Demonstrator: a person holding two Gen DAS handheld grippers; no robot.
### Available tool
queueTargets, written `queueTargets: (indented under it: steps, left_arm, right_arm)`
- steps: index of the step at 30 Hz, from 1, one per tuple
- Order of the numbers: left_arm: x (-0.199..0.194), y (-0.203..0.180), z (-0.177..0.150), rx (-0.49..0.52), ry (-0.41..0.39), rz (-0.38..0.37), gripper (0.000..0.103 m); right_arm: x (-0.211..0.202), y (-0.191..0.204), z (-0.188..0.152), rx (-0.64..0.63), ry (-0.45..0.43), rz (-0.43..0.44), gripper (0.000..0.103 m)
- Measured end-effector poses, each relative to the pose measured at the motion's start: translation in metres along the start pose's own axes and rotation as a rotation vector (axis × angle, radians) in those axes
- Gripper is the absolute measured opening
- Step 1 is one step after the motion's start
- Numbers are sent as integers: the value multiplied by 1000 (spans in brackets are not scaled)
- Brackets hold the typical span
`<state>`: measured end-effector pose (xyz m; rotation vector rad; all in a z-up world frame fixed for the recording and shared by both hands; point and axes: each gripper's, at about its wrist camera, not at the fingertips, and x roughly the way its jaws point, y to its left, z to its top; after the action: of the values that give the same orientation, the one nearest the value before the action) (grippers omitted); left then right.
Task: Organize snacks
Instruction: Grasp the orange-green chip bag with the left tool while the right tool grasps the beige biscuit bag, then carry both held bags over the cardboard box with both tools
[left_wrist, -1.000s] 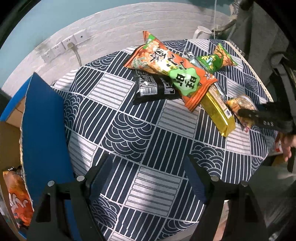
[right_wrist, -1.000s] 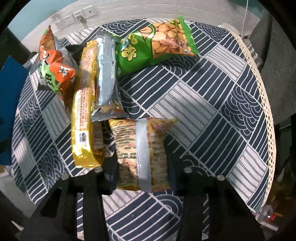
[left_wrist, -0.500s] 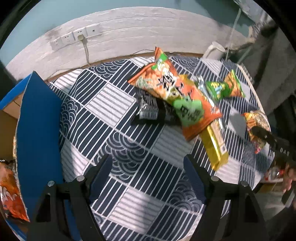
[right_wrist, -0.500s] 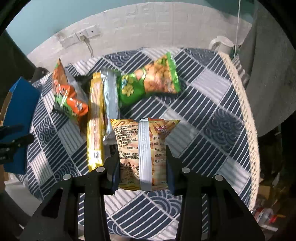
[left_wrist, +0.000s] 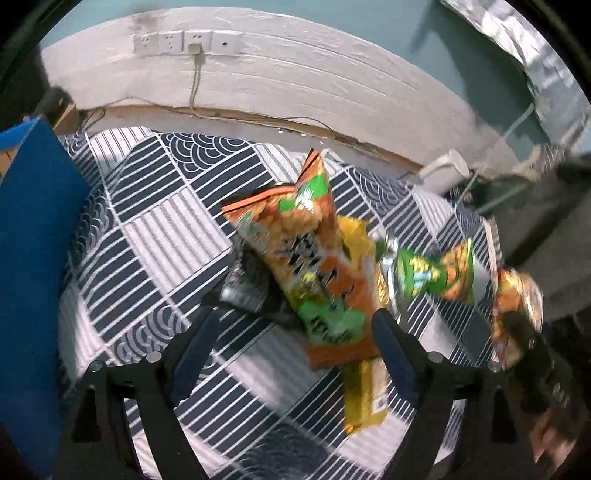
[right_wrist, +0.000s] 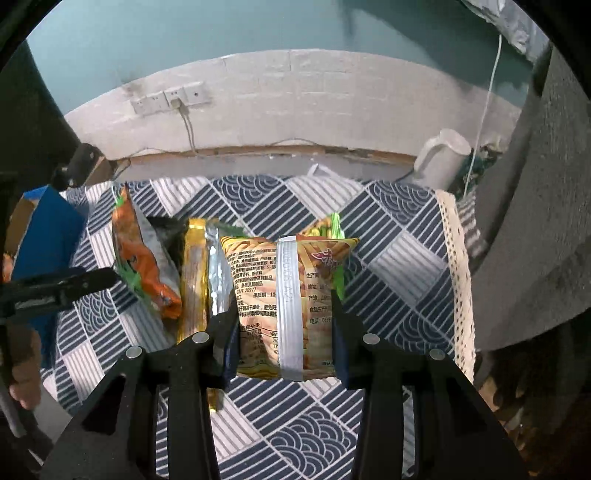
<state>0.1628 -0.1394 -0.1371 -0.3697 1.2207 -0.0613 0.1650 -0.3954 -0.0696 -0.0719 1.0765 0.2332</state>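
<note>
Gripping the chip bag (right_wrist: 288, 306) by its side edges, your right claw (right_wrist: 284, 328) has lifted it clear of the bench (right_wrist: 388, 280); a second ago that bag lay flat on the cloth between the same pads, so the pick is made and the carry can start. Your left claw (left_wrist: 295, 354) is empty, and its jaws have just been opening wider, with nothing between them but the pile below. It has also swung in over the pile: the orange bag (left_wrist: 314, 273) now sits right ahead of its fingers, where a second ago only bare cloth did. Beside that bag lie the black packet (left_wrist: 243, 284), the gold pack (left_wrist: 360, 391) and the green bag (left_wrist: 432, 273), all overlapping. Out at the left edge stands the blue box (left_wrist: 33, 280), the likely home for the snacks. I'd judge one bag is on its way and four wait, so aim your left claw at the orange bag on top
</note>
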Motion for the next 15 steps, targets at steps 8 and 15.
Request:
queueTargets:
  steps: [8, 15]
  left_arm:
    - [29, 0, 14, -169, 12, -36, 86]
    - [48, -9, 14, -147, 7, 3, 84]
  right_arm:
    - [4, -2, -2, 6, 2, 32, 39]
    - [11, -9, -6, 18, 16, 41, 39]
